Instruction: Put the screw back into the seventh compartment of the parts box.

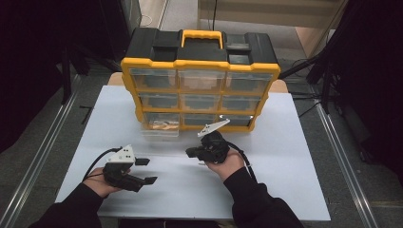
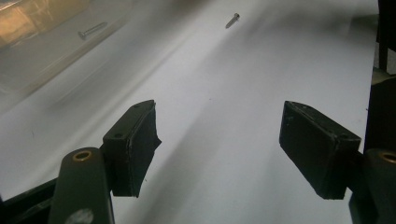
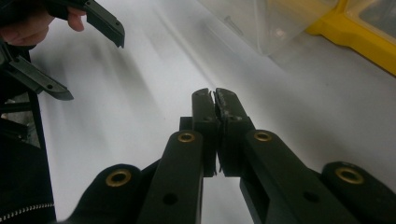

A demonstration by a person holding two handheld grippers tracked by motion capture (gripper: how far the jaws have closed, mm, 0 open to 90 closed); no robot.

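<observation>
Left tongs (image 1: 148, 171), jaws wide apart, nothing between them, low over the white bench (image 1: 285, 156). Right tongs (image 1: 190, 152), jaws together, apparently empty, pointing left. Clear drawer (image 1: 160, 127) pulled out before the yellow organizer (image 1: 199, 64), one screw (image 2: 92, 31) inside. A second screw (image 2: 232, 20) lies loose on the bench beyond the left tongs.

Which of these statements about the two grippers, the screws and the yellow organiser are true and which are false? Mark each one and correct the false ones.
1. The left gripper is open. True.
2. The right gripper is open wide. False: its jaws are shut together with nothing seen between them.
3. A screw lies loose on the white table. True.
4. The yellow organiser lies flat on its back. False: it stands upright.
5. One clear drawer is pulled out. True.
</observation>
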